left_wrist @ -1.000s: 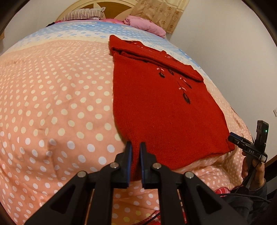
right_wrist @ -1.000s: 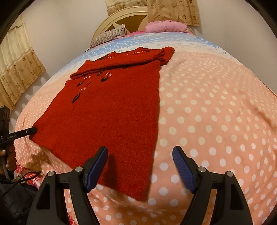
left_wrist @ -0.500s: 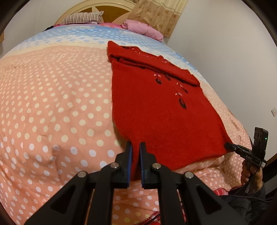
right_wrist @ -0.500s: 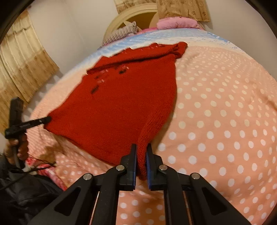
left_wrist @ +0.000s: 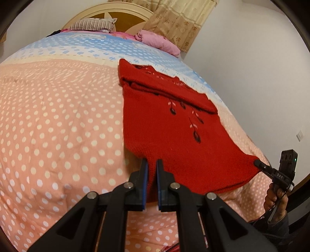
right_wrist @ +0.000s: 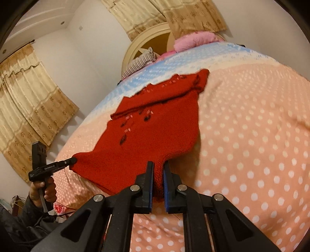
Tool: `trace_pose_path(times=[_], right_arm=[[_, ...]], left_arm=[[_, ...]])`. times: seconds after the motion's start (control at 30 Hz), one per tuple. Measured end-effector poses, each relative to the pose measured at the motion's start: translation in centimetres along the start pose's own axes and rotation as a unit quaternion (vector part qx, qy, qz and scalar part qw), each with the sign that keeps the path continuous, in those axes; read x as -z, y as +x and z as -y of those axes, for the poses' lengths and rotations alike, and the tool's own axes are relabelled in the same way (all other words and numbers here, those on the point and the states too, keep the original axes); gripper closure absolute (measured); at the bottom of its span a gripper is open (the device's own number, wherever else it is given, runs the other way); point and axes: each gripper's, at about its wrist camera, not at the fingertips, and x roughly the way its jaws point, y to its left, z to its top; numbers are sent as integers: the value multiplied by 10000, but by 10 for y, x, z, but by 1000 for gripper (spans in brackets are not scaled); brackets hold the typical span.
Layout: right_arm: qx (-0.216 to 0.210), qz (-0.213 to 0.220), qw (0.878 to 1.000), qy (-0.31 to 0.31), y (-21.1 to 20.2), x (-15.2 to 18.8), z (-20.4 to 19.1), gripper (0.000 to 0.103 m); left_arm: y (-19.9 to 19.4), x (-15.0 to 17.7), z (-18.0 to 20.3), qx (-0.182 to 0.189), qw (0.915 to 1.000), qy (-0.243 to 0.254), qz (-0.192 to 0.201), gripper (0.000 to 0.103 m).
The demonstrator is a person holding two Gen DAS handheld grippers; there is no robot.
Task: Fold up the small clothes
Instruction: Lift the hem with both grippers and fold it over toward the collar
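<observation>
A red knitted sweater with dark leaf embroidery lies on the dotted bedspread, its sleeves folded across the top. My left gripper is shut on the sweater's near hem corner. In the right wrist view the same sweater stretches away, and my right gripper is shut on the other hem corner, which is bunched between its blue pads. Both near corners are lifted off the bed, so the hem sags between them. Each gripper appears in the other's view: the right gripper at the sweater's right corner, the left gripper at its left corner.
The bed has a pink cover with white dots and a blue band near the headboard. A striped pillow and a pink bundle lie at the head. Curtains hang by the wall. A hand holds the other gripper's handle.
My right gripper has closed on the sweater's hem corner. Both grippers have risen, lifting the near hem off the bed, and the right one has tilted.
</observation>
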Motion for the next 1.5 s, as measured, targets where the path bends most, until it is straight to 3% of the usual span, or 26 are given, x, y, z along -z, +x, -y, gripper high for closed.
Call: trace_pose_path(times=[0.6, 0.83, 1.07, 1.23, 1.3, 1.5], right_arm=[[-172, 805, 9963, -250, -5, -83, -26, 95], [-212, 1021, 9944, -194, 6, -117, -27, 95], [-77, 1084, 9938, -244, 17, -149, -29, 95], [82, 1172, 9926, -313, 24, -182, -25, 95], [135, 1191, 9922, -340, 29, -194, -24, 103], [255, 1030, 9938, -335, 53, -224, -14, 103]], left_arm=[[-10, -62, 1, 489, 9969, -300, 540, 95], [0, -92, -1, 409, 9968, -335, 607, 95], [12, -125, 2, 526, 9963, -293, 614, 95], [27, -150, 0, 414, 9970, -244, 605, 95], [34, -159, -2, 404, 9970, -264, 604, 95], [59, -180, -7, 356, 9976, -304, 515, 95]])
